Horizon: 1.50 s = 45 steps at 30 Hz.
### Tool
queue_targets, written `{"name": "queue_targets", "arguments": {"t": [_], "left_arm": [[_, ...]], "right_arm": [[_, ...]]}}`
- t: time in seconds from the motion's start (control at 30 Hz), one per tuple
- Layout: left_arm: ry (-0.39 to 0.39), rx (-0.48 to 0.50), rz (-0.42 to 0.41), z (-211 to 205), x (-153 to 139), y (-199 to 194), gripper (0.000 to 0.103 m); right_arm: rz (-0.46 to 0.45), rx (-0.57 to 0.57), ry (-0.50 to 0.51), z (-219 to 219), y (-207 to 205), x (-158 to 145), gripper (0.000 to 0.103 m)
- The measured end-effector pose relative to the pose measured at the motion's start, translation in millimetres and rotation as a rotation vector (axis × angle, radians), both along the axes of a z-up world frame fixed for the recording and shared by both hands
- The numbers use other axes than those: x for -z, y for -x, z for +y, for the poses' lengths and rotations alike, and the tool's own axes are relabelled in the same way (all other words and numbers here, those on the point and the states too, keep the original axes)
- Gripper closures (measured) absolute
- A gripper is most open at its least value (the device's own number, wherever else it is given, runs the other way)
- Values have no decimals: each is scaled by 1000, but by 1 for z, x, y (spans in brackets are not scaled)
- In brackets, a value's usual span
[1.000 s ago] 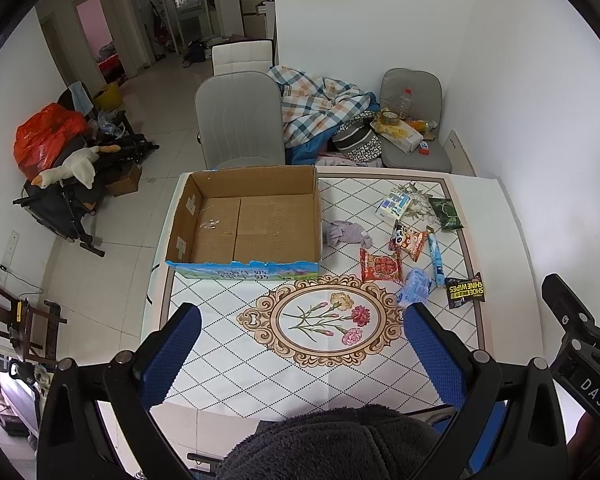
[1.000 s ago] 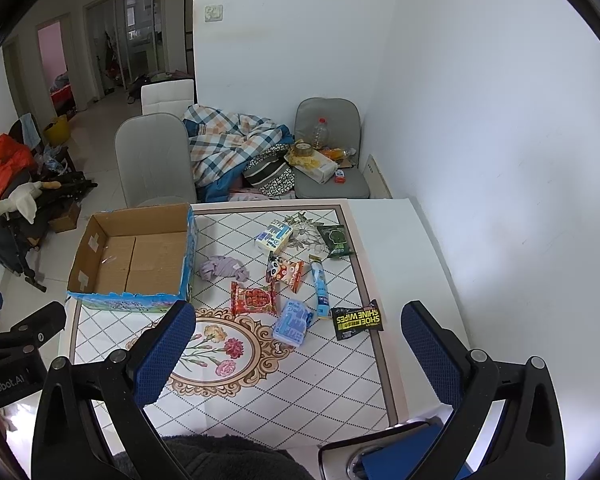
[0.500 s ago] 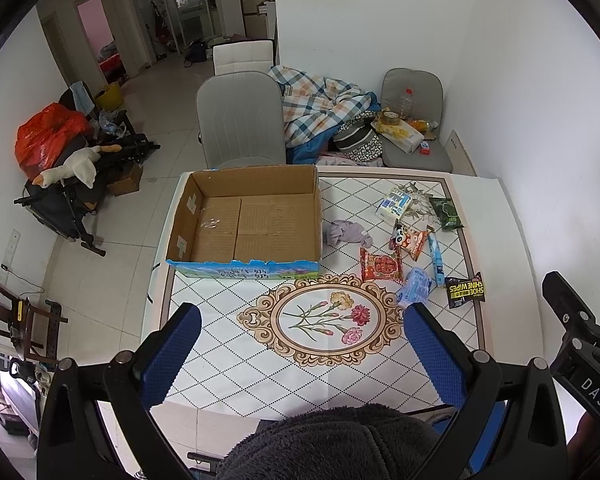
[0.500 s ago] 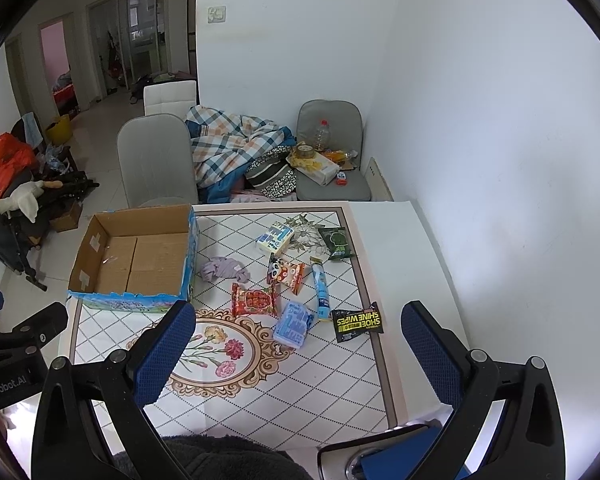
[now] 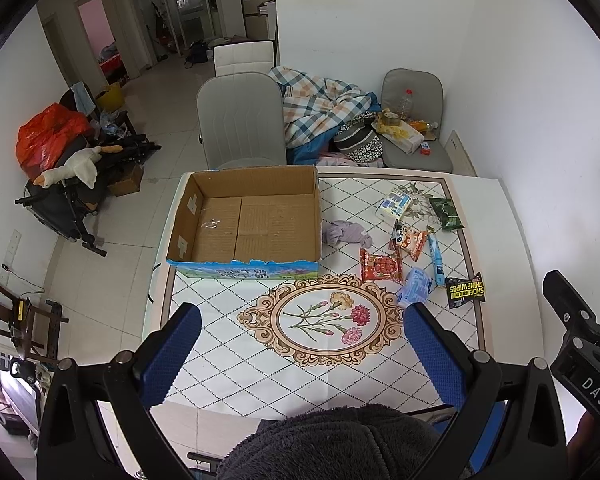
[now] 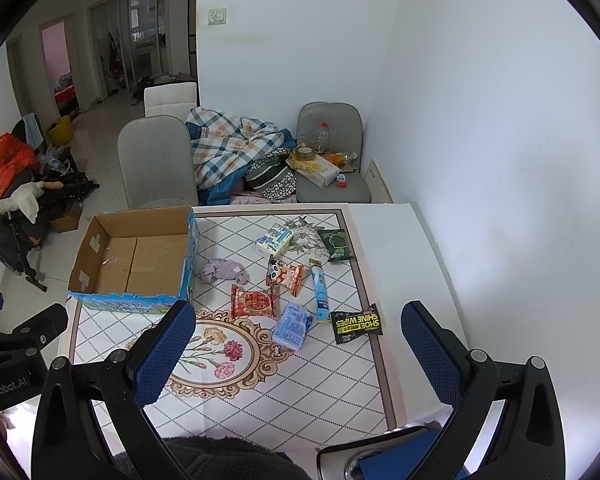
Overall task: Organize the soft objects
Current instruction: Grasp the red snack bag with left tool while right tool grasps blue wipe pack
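Note:
An open, empty cardboard box [image 5: 256, 220] [image 6: 136, 256] sits on the far left of the patterned table. To its right lie a crumpled lilac cloth [image 5: 346, 233] [image 6: 224, 270], a red snack pack [image 5: 381, 266] [image 6: 254, 301], an orange panda pack [image 6: 286, 274], a blue tissue pack [image 5: 416, 287] [image 6: 292, 325], a blue tube [image 6: 320, 292], a black wipes pack [image 5: 465, 290] [image 6: 356, 323], a green pack [image 6: 337, 245] and a white-blue pack [image 6: 274, 240]. My left gripper [image 5: 300, 350] and right gripper [image 6: 298, 348] hover high over the near table edge, both open, holding nothing.
Grey chairs [image 5: 240, 120] [image 6: 332, 160] stand beyond the table, with a plaid blanket [image 5: 320, 104] between them. A white wall runs along the right. A stroller with a toy goose [image 5: 72, 168] and red bags [image 5: 48, 136] stands at left. Dark fleece clothing [image 5: 332, 444] fills the bottom edge.

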<state>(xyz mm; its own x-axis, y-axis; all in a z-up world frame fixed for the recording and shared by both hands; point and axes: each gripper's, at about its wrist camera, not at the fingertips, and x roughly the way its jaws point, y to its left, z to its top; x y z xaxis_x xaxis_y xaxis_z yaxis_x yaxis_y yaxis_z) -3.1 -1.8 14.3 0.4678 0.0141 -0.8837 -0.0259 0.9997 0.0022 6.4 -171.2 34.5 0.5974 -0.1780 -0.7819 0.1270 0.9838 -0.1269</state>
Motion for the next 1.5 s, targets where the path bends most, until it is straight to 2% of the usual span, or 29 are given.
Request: {"name": "queue_targets", "arguments": {"t": [0.27,0.43,0.57,0.7,0.8,0.9,1.03,1.17,1.27,1.33,1.37,1.4,1.5], "left_arm": [[-11,18,-16,-5,5,-14,0],[-79,86,5,-27,34,-59,0],[-123,167,67,-49,72,-99,0],[-150,286,158,-84,131,-141,0],[-228,401,212,-115,183,-161,0],[-311,507,276,-140,233,-179,0],[-388,616,382,-163,304,-197,5],[-426,687,450,-171,348,-205,5],[-481,751,460,-177,370,-209,6],[-483,795,455,-183,375,-211,7],[-484,815,452,-188,378,-213,8],[-482,830,450,-191,380,-214,8],[-478,898,466,-207,390,-216,8]], "right_arm": [[15,11,-19,-9,-8,8,0],[70,75,-41,-44,-35,36,0],[135,126,-50,-85,-67,73,0],[285,157,-65,-125,-106,139,0],[390,199,-119,-152,-126,193,0],[490,237,-228,-172,-140,261,0],[585,232,-387,-169,-156,342,0],[668,237,-501,-148,-174,417,3],[714,251,-517,-134,-181,456,9],[736,250,-536,-129,-182,472,24],[728,247,-520,-127,-182,471,28],[726,238,-494,-124,-180,469,45],[764,247,-504,-129,-171,471,46]]}}
